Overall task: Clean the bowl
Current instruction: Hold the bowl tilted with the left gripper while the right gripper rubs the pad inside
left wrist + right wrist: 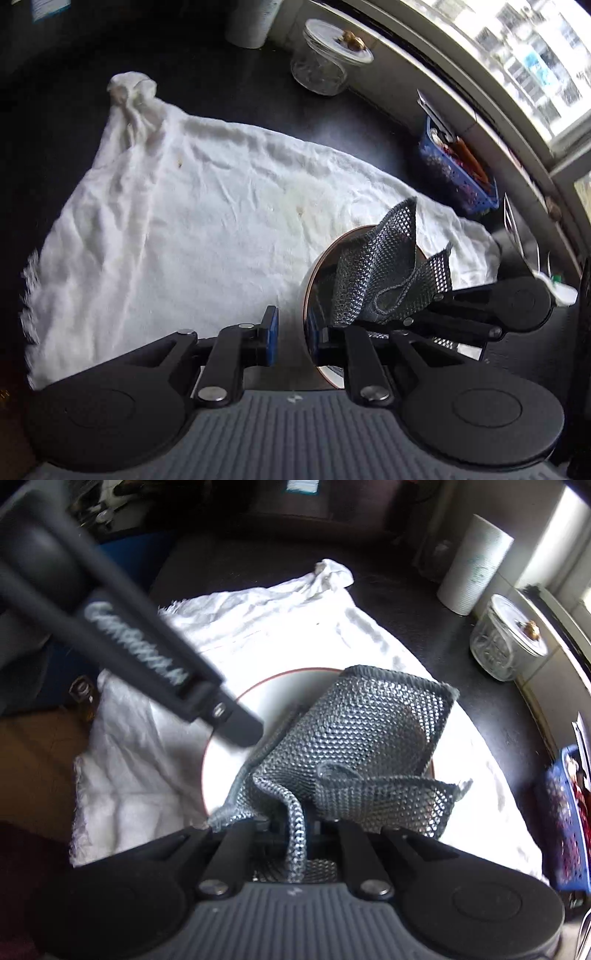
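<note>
Dark, nearly black countertop (229, 92) with a big wrinkled white towel (177, 221) spread across most of it, one corner bunched into a knot, a few yellowish stains showing. At the back edge, a paper towel roll (474, 565) standing upright just beside a lidded glass jar (325, 61). Further along the same edge, a blue plastic basket (458, 173) stuffed with odds and ends, too blurry to make out. Behind all that, a pale window ledge (424, 74) under a bright window (535, 55), daylight pouring in and blowing out the towel in the right wrist view. Brown surface (33, 760) off past the towel's frayed edge.
</note>
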The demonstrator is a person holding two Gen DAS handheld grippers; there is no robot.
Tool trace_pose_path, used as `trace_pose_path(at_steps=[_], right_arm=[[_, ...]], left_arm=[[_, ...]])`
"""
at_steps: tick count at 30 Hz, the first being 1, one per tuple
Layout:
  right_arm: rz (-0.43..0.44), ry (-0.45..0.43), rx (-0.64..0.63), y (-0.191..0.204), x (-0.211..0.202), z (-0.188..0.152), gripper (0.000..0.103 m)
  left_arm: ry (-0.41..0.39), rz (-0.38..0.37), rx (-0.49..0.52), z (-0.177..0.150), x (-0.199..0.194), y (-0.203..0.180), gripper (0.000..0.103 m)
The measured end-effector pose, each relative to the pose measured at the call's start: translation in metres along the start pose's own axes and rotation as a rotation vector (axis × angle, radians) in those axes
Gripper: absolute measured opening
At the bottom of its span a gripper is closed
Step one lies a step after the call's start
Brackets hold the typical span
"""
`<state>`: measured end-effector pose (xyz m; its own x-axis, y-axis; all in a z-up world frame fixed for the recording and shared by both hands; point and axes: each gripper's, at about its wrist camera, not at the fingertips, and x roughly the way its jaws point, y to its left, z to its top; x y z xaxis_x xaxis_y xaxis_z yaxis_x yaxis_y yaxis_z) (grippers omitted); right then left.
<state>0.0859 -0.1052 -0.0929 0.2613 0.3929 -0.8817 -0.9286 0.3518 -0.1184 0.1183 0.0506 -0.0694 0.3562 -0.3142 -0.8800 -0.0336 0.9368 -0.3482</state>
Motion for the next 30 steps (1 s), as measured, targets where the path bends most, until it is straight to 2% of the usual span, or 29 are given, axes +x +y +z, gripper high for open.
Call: trace_pose_path(at_steps=[3,4,5,8,12,13,15,16,18,20,21,24,26,30], right_arm=[[0.003,0.024,-0.019,-0.01,0.001,0.005,0.007],[0.013,0.027,-0.009,-0.015,0.002,0.007,0.007],[0.021,0.031,-0.001,-0.02,0.003,0.01,0.007],[0.046,0.05,0.01,-0.025,0.008,0.014,0.007],[0.059,0.057,0.042,-0.026,0.011,0.017,0.008],[0.064,0.051,0.073,-0.028,0.011,0.016,0.007],[0.074,0.044,0.123,-0.028,0.011,0.016,0.007],[0.085,0.038,0.152,-0.028,0.011,0.016,0.007],[0.099,0.03,0.192,-0.026,0.011,0.017,0.007],[0.115,0.022,0.225,-0.025,0.01,0.018,0.008],[0.124,0.018,0.239,-0.024,0.009,0.018,0.008],[0.118,0.019,0.224,-0.024,0.01,0.017,0.006],[0.089,0.022,0.194,-0.025,0.008,0.016,0.006],[0.007,0.03,0.1,-0.027,0.004,0.016,0.006]], left_arm=[[0.058,-0.003,0.046,0.014,0.007,0.001,0.015],[0.077,-0.013,0.058,0.017,0.01,0.0,0.012],[0.109,-0.032,0.048,0.019,0.015,0.001,0.009],[0.126,-0.045,-0.02,0.011,0.019,0.004,0.008],[0.083,-0.095,-0.338,-0.01,0.015,0.026,0.008],[0.076,-0.101,-0.424,-0.016,0.013,0.03,0.008],[0.064,-0.108,-0.534,-0.027,0.013,0.035,0.009],[0.049,-0.119,-0.636,-0.038,0.012,0.039,0.01],[0.046,-0.133,-0.733,-0.048,0.012,0.041,0.01],[0.055,-0.158,-0.758,-0.057,0.014,0.036,0.01],[0.051,-0.151,-0.731,-0.056,0.014,0.034,0.01],[0.032,-0.085,-0.471,-0.047,0.01,0.015,0.013],[0.024,-0.023,-0.249,-0.038,0.006,-0.001,0.016],[0.039,0.07,0.115,-0.023,0.006,-0.027,0.018]])
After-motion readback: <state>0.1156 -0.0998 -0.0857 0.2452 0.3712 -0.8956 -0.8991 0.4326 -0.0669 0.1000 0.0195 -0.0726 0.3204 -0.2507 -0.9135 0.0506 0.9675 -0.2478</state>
